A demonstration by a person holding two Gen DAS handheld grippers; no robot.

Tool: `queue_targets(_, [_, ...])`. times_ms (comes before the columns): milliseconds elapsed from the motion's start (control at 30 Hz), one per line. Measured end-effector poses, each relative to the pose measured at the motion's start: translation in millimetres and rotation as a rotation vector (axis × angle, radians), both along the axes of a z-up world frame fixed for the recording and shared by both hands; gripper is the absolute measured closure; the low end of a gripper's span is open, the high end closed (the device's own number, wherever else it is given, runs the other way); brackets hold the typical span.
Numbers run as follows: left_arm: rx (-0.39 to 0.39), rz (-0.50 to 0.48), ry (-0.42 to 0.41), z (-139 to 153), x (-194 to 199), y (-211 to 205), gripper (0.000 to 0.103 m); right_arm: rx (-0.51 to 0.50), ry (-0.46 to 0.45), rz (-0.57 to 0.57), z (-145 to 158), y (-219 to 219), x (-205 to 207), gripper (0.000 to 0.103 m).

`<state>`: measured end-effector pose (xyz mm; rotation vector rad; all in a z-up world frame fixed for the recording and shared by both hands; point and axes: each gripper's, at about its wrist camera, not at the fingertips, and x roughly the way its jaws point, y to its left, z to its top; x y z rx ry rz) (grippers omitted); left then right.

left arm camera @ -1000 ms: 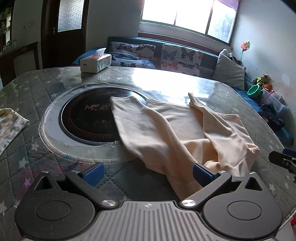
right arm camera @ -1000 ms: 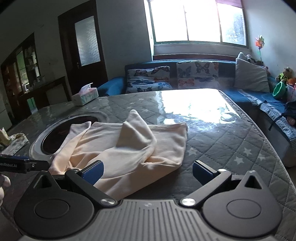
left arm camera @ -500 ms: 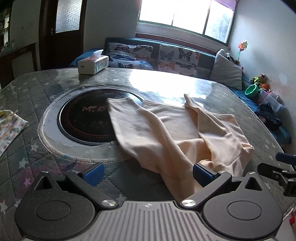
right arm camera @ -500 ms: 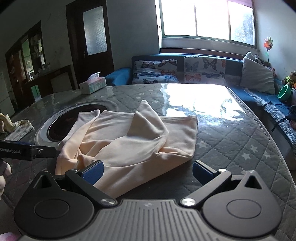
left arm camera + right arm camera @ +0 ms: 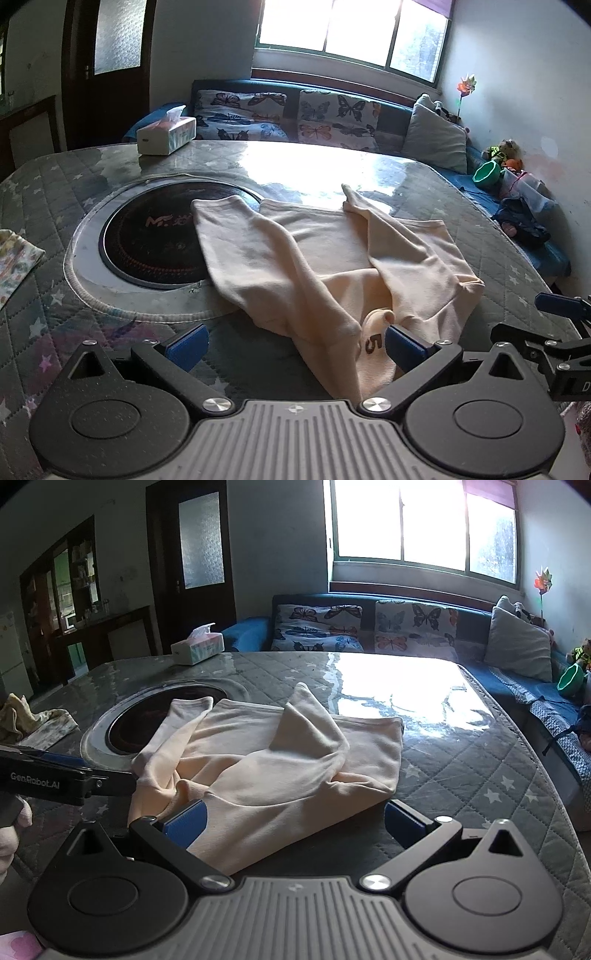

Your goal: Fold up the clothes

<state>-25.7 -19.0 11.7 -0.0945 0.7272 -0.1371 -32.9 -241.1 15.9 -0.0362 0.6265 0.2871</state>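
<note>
A cream long-sleeved top (image 5: 325, 254) lies crumpled on the quilted table (image 5: 37, 192), both sleeves thrown across its body; a printed "5" shows at its near edge. It also shows in the right wrist view (image 5: 280, 760). My left gripper (image 5: 293, 345) is open, low over the table, its right pad next to the near hem. My right gripper (image 5: 293, 821) is open, its jaws standing on either side of the top's near right corner. The left gripper's fingers (image 5: 107, 781) show at the left edge of the right wrist view.
A round black cooktop (image 5: 155, 240) is set into the table under the top's left sleeve. A tissue box (image 5: 166, 134) stands at the far left. A patterned cloth (image 5: 14, 258) lies at the left edge. A sofa with cushions (image 5: 332, 118) runs behind the table.
Both grippers have come closer to the top's near edge and sit lower. The top has not moved, and both grippers stay open.
</note>
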Motion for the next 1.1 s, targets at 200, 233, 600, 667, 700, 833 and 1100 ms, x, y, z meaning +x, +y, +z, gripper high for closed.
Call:
queue_targets(200, [0.005, -0.002, 0.002, 3, 8, -3, 0.0, 0.009, 0.003, -0.011, -2, -4, 2, 0.0])
queue_targets(233, [0.006, -0.003, 0.002, 3, 10, -4, 0.0, 0.011, 0.004, -0.011, -3, -5, 3, 0.0])
queue_targets(600, [0.015, -0.013, 0.007, 7, 33, -12, 0.0, 0.024, 0.018, -0.005, -5, -5, 21, 0.0])
queue_targets(667, [0.017, -0.013, 0.009, 7, 38, -13, 0.0, 0.023, 0.021, -0.003, -5, -5, 26, 0.0])
queue_targets(700, [0.018, -0.013, 0.01, 7, 40, -13, 0.0, 0.022, 0.022, -0.003, -5, -5, 28, 0.0])
queue_targets(833, [0.022, -0.012, 0.017, 6, 52, -15, 0.0, 0.024, 0.022, 0.0, -4, -5, 37, 0.001])
queue_targets(1100, [0.031, 0.009, 0.033, 4, 80, -12, 0.002, 0.024, 0.027, 0.003, -2, -6, 61, 0.005])
